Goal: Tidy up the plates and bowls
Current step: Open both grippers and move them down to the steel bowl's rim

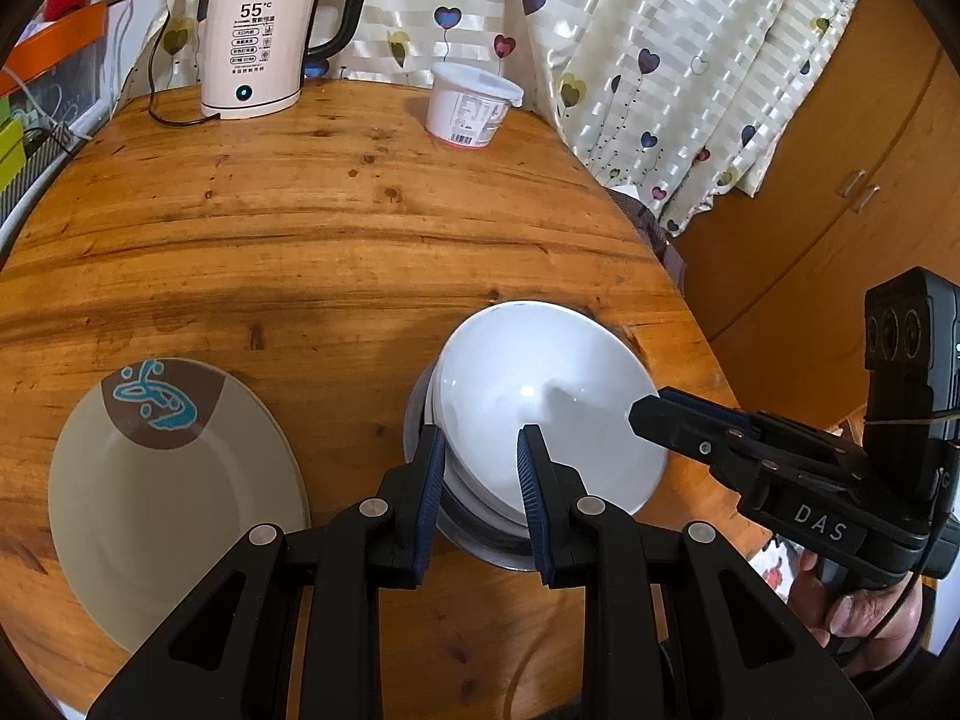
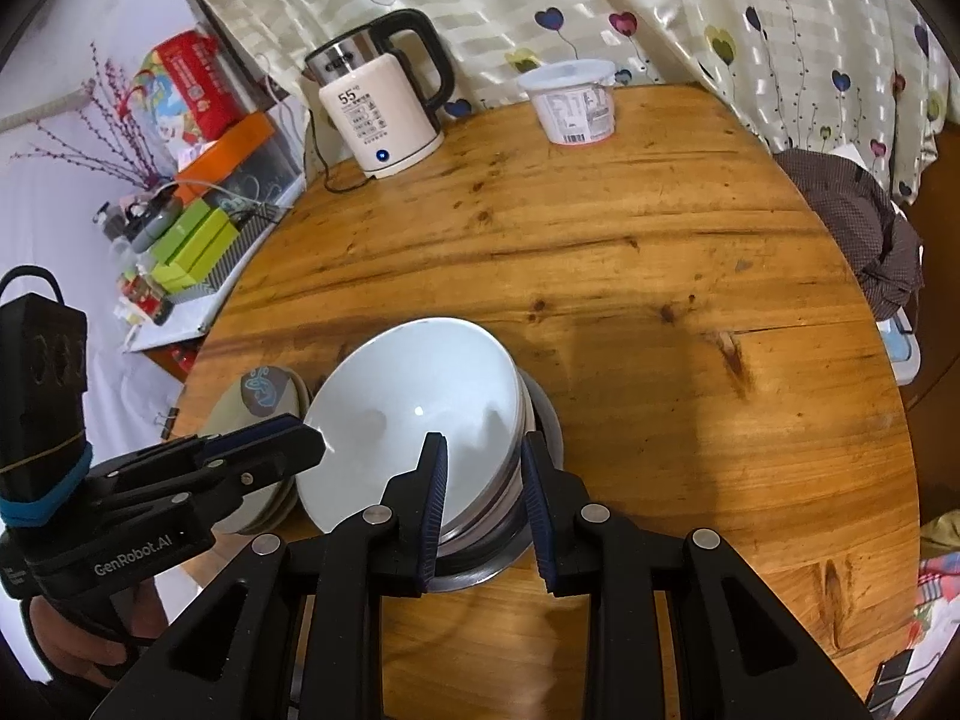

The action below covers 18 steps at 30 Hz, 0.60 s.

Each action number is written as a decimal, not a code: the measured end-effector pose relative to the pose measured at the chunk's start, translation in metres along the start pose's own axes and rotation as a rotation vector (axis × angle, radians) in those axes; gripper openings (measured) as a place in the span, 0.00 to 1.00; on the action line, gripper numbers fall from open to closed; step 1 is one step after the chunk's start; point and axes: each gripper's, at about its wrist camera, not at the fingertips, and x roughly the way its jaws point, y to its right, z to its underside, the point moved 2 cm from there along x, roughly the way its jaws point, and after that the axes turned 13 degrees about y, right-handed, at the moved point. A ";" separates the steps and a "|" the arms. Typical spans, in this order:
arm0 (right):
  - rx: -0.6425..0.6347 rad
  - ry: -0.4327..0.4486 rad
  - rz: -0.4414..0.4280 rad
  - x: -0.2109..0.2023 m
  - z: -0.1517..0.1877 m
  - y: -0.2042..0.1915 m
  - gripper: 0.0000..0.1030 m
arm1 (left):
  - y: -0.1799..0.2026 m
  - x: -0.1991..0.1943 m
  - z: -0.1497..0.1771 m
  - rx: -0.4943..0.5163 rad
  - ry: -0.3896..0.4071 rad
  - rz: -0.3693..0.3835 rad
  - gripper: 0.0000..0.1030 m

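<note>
A stack of white bowls (image 1: 540,414) sits nested in a metal bowl (image 1: 480,546) near the front right edge of the round wooden bench (image 1: 336,228), and the top bowl is tipped, its mouth facing up and toward the bench's far side. The left gripper (image 1: 483,468) straddles the near left rim of that stack, its blue-padded fingers (image 1: 433,480) partly open with one inside and one outside the rim; I cannot tell whether the pads press the wall. The right gripper (image 2: 485,474) does the same at the opposite rim, jaws partly open around the bowl edges, contact just as unclear. Only the left wrist view shows the beige plate (image 1: 174,498) whole, lying flat near the front left edge with its brown-and-blue motif toward the far side; the right wrist view shows it half hidden behind the left gripper. The kettle (image 2: 384,108) and a lidded white tub (image 2: 573,102) stand at the far edge, and only the right view shows the cluttered shelf (image 2: 180,228) beside the bench.
</note>
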 end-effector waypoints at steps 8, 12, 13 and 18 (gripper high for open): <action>-0.013 0.003 0.008 0.000 0.002 0.001 0.17 | 0.000 0.000 0.000 0.001 0.000 0.000 0.25; -0.014 0.000 0.010 0.000 0.002 0.002 0.17 | -0.001 0.000 0.000 0.002 0.000 0.001 0.25; -0.015 -0.001 0.010 0.001 0.002 0.002 0.17 | -0.001 0.000 0.000 0.003 0.001 0.001 0.25; -0.015 -0.002 0.009 0.001 0.002 0.002 0.17 | -0.002 0.001 -0.002 0.005 0.002 0.001 0.25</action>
